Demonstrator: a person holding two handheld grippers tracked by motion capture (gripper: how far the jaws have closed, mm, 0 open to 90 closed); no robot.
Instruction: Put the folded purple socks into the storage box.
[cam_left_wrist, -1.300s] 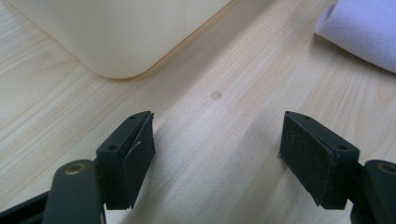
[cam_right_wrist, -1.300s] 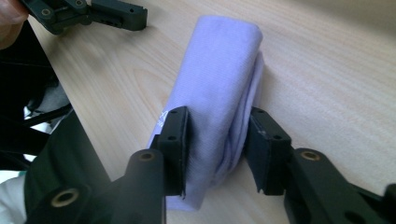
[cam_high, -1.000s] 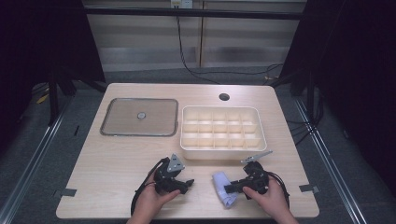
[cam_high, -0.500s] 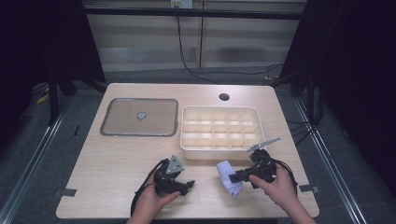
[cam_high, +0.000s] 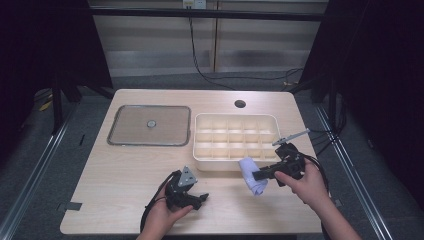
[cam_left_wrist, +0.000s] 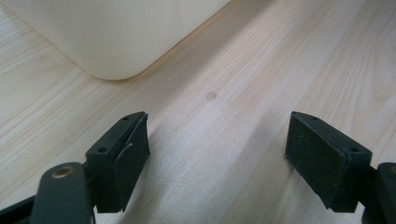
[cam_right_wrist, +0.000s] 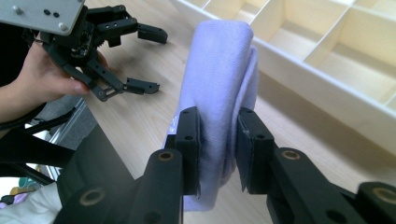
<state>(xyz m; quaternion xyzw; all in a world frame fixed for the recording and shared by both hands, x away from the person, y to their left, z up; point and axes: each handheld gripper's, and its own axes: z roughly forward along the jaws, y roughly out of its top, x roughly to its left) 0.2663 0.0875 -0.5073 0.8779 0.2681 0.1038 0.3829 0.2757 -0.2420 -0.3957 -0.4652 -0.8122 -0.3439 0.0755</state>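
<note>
A folded lavender cloth hangs above the table just in front of the cream compartment tray. My right gripper is shut on the cloth's lower part, both pads pressing into the fabric. My left gripper rests low over the bare wood near the front edge. Its jaws stand wide open with nothing between them. In the right gripper view the left gripper lies beyond the cloth, held by a hand. A rounded corner of the tray lies ahead of the left jaws.
A flat transparent lid with a small centre knob lies left of the tray. A round cable hole sits at the table's back edge. The tray's several compartments look empty. Cables trail from both grippers towards the person.
My right gripper has risen with the lavender cloth and shifted right and towards the tray's front wall. The left gripper has stayed where it was.
</note>
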